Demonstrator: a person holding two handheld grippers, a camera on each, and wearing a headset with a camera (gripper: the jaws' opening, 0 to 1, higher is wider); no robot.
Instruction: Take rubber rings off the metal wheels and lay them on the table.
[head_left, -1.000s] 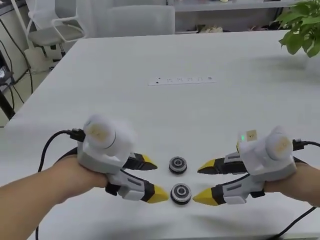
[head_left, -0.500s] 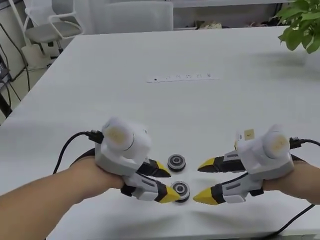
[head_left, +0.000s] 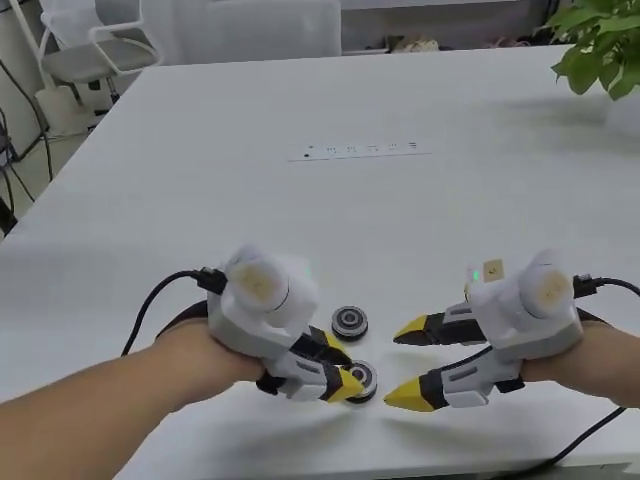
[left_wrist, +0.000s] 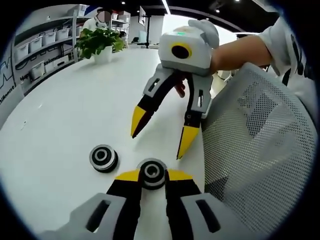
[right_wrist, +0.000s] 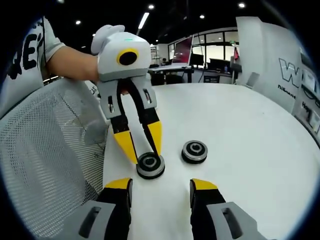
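Observation:
Two small metal wheels with black rubber rings lie flat near the front edge of the white table (head_left: 300, 220). The near wheel (head_left: 364, 376) (left_wrist: 152, 172) (right_wrist: 150, 165) sits between the yellow tips of my left gripper (head_left: 342, 364) (left_wrist: 152, 176) (right_wrist: 144, 153), which touch it on both sides. The far wheel (head_left: 350, 321) (left_wrist: 103, 158) (right_wrist: 194, 151) lies free a little beyond. My right gripper (head_left: 405, 361) (right_wrist: 161, 184) (left_wrist: 160, 140) stands open just right of the near wheel, with nothing between its fingers.
A white socket strip (head_left: 360, 151) lies at mid-table. A potted plant (head_left: 595, 50) stands at the far right corner, a white chair (head_left: 95, 50) beyond the far left. A mesh chair back (left_wrist: 250, 140) stands right at the table's near edge.
My left gripper has moved right to the near wheel and its jaws have narrowed around it. The right gripper has barely moved. The camera has shifted slightly.

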